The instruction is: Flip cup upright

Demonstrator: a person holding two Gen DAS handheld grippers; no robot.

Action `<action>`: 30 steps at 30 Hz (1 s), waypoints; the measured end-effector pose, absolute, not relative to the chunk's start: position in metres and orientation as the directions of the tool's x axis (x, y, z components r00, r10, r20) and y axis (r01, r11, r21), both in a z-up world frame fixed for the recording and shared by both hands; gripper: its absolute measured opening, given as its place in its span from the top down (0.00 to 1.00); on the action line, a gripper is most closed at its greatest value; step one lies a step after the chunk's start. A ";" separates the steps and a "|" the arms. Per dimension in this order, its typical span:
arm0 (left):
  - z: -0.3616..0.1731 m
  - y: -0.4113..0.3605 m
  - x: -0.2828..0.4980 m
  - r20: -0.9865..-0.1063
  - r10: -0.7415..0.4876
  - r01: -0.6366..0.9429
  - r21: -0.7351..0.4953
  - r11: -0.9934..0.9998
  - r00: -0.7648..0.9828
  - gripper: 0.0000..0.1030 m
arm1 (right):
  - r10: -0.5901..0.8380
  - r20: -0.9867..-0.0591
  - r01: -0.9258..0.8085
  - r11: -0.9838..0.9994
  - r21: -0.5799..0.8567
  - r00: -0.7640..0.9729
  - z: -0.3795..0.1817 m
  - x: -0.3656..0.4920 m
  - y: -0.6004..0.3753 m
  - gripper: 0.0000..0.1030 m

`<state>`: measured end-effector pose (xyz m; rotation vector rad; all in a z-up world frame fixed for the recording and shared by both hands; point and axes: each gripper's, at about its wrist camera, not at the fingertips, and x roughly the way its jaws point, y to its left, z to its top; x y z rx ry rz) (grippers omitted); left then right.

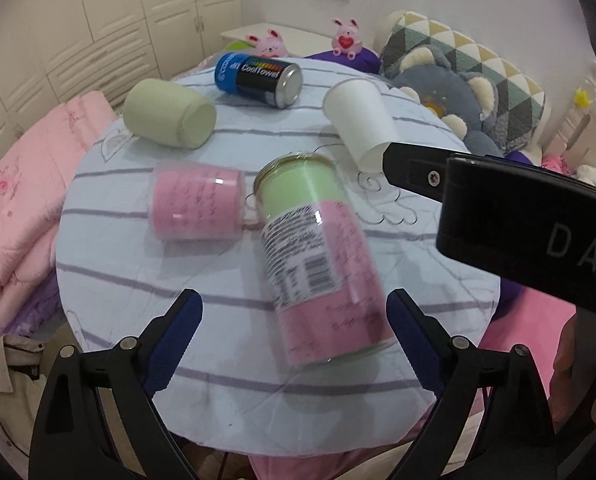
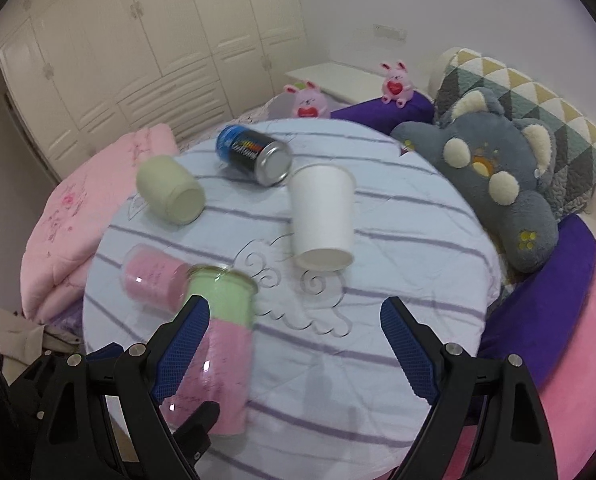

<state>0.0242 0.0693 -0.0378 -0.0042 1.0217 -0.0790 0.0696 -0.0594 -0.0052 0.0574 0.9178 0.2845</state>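
Fingers of the left gripper [image 1: 294,312] stand spread wide, framing the near end of a clear jar [image 1: 322,256] that lies on its side on the round table [image 1: 418,280]; whether the blue pads actually touch the jar I cannot tell, and its outline is blurred. That jar holds a pale green roll at its far, metal-rimmed end and a pink roll at the near end, with a barcode label on its wall. The right gripper [image 2: 294,320] is likewise wide open and holds nothing; in its own view the left finger overlaps the same jar [image 2: 218,344], while the table's striped cloth [image 2: 378,360] shows between the fingers. In the left view its black body [image 1: 518,224] reaches in from the right, its tip just at the rim of the white paper cup [image 1: 360,120]. The cup lies on its side on the cloth, beyond the jar, its mouth toward the far side and its base toward the cameras [image 2: 322,216]. A shorter clear jar [image 1: 196,206] with a pink roll inside lies just left of the tall one. Farther back lie a pale green roll [image 1: 168,114] and a blue and black tin [image 1: 258,78] printed CoolTowel.
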 end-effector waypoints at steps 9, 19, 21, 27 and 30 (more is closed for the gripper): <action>-0.037 0.081 0.016 -0.835 -0.093 0.073 -0.063 0.995 0.543 0.07 | 0.248 -0.793 -0.231 0.963 0.139 0.556 -0.008 0.064 -0.040 0.14; -0.042 0.088 0.009 -0.819 -0.160 0.104 -0.123 0.987 0.552 0.03 | 0.263 -0.826 -0.243 0.957 0.158 0.498 -0.017 0.071 -0.025 0.14; -0.043 0.088 0.010 -0.819 -0.171 0.109 -0.133 0.985 0.548 0.02 | 0.281 -0.838 -0.245 0.952 0.183 0.467 -0.023 0.074 -0.022 0.14; -0.046 0.090 0.016 -0.823 -0.199 0.132 -0.152 0.980 0.532 0.01 | 0.342 -0.866 -0.262 0.930 0.257 0.364 -0.042 0.087 -0.012 0.14; -0.048 0.091 0.023 -0.830 -0.202 0.130 -0.156 0.979 0.521 0.00 | 0.387 -0.865 -0.276 0.911 0.306 0.320 -0.051 0.092 -0.010 0.14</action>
